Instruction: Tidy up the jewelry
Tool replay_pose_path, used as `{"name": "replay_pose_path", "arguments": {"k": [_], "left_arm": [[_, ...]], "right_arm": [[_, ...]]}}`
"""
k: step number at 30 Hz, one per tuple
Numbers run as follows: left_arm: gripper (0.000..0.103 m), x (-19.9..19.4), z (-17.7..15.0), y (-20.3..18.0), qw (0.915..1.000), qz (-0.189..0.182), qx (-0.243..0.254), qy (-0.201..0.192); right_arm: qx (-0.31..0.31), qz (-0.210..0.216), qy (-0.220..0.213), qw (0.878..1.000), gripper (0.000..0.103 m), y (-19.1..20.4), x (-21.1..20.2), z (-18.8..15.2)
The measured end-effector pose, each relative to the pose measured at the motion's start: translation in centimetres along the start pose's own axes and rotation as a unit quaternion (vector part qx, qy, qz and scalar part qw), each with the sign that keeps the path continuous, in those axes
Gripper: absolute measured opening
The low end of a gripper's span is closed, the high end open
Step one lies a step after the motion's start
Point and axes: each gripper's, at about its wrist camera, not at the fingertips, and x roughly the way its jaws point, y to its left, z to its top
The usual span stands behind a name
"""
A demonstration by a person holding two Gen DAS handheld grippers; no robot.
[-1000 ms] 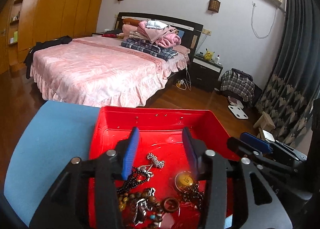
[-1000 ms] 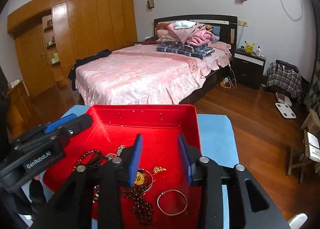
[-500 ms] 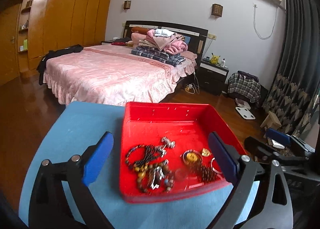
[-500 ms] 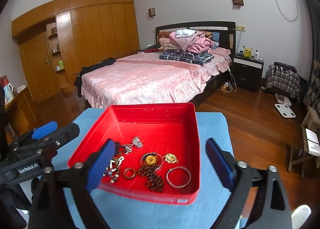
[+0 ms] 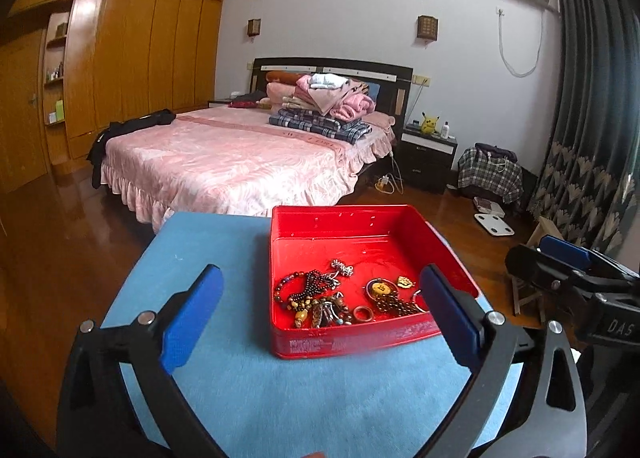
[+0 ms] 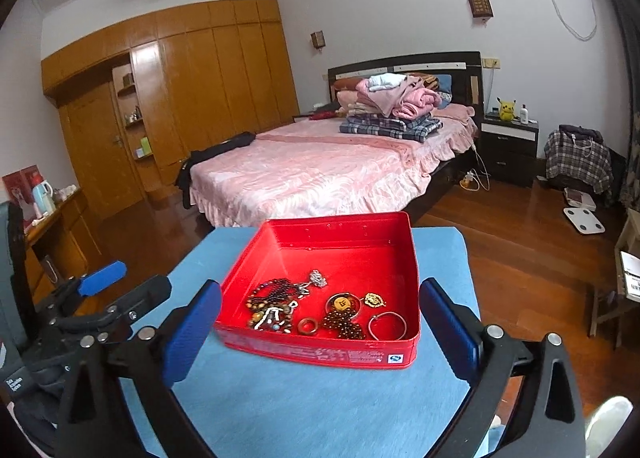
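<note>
A red tray (image 5: 352, 338) (image 6: 320, 350) sits on a blue table top (image 5: 224, 250) and holds the jewelry: dark bead bracelets (image 5: 308, 290) (image 6: 276, 290), a round gold pendant (image 5: 380, 289) (image 6: 342, 303), a brown ring (image 5: 362, 313) (image 6: 307, 325) and a silver bangle (image 6: 387, 325). My left gripper (image 5: 320, 278) hovers just short of the tray's near wall, its jaws opening wide with nothing gripped. My right gripper (image 6: 320, 290) stands open the same way, its blue pads wider than the tray. Each gripper shows at the edge of the other's view, the right one (image 5: 548, 258) and the left one (image 6: 128, 284).
The blue table (image 6: 320, 410) ends just past the tray. Beyond it stands a pink bed (image 5: 240, 162) piled with folded clothes, a wooden wardrobe (image 6: 180, 98) on the left, a dark nightstand (image 6: 508, 150) and a small stool (image 5: 532, 290) on the wooden floor.
Both grippers have opened from narrow to wide and drawn back and up out of the tray. The tray looks smaller, and all the jewelry lies loose in it.
</note>
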Motion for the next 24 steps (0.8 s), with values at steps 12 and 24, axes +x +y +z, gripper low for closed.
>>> {"name": "replay_pose_path", "arguments": {"k": [12,24], "left_arm": [[0.096,-3.7,0.3,-0.4,0.9995,0.01,0.01,-0.027],[0.096,-4.8,0.4,-0.5,0.9992,0.012,0.011,-0.035]], "right_arm": [[-0.017,-0.001,-0.013,1.0,0.097,1.5,-3.0,-0.4],[-0.023,-0.002,-0.016,1.0,0.097,1.8,-3.7,-0.5]]}}
